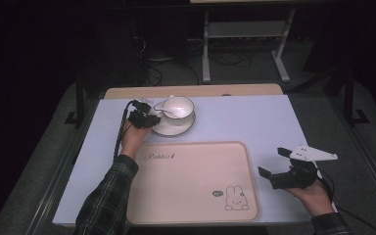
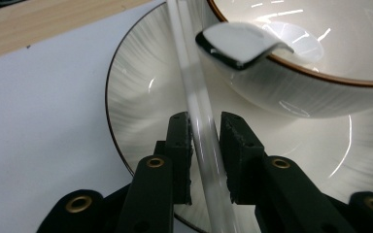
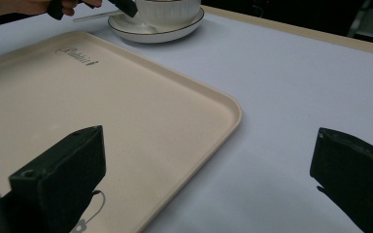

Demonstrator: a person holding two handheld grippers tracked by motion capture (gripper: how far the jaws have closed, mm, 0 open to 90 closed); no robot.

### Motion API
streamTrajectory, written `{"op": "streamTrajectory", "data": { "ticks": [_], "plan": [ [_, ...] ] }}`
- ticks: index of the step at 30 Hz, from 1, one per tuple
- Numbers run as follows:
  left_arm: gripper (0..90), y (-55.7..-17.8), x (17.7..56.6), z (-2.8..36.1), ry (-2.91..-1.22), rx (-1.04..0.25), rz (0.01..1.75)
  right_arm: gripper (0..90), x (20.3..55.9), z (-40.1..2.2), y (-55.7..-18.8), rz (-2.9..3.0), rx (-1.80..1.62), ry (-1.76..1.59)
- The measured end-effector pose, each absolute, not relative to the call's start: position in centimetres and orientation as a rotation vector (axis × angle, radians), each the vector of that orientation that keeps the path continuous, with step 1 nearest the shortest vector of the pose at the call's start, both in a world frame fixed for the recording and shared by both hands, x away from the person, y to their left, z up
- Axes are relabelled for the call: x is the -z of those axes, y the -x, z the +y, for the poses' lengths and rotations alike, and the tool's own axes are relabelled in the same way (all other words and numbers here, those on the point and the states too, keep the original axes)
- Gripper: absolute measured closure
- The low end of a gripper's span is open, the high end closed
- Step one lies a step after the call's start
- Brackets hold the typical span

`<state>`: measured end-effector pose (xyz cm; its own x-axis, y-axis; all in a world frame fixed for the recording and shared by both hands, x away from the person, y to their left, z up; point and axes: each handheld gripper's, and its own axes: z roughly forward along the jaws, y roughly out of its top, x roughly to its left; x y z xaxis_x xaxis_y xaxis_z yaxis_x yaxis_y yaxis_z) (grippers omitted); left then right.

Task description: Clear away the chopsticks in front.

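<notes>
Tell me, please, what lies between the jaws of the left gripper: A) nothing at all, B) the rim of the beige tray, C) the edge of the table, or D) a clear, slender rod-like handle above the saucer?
D: in the left gripper view the left gripper has its jaws on either side of the clear handle, which runs up over the saucer beside the bowl.
</notes>
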<state>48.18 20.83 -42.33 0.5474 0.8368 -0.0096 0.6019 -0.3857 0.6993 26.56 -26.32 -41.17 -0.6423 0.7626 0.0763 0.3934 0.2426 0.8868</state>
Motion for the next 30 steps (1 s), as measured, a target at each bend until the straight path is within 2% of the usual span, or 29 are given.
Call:
{"op": "streamTrajectory", "data": {
  "ticks": [13,18,21,27,30],
  "plan": [
    [77.8,-48.9,42.2,21.0,-2.132,-0.477,1.164,0.0,41.2,-26.4,-26.5,2.148,-1.375,-1.059],
    [65.6,-48.7,41.7,21.7,-2.107,-0.447,1.181,0.0,41.1,-26.4,-26.5,2.147,-1.376,-1.058],
    [61.2,-48.2,41.2,22.4,-2.099,-0.418,1.180,0.0,41.1,-26.4,-26.5,2.147,-1.376,-1.058],
    [57.9,-46.5,40.2,23.8,-2.052,-0.399,1.166,0.0,41.2,-26.3,-26.5,2.157,-1.367,-1.055],
    [60.8,-45.9,40.0,24.4,-2.049,-0.416,1.173,0.0,41.1,-26.1,-26.5,2.157,-1.369,-1.053]
  ]
}}
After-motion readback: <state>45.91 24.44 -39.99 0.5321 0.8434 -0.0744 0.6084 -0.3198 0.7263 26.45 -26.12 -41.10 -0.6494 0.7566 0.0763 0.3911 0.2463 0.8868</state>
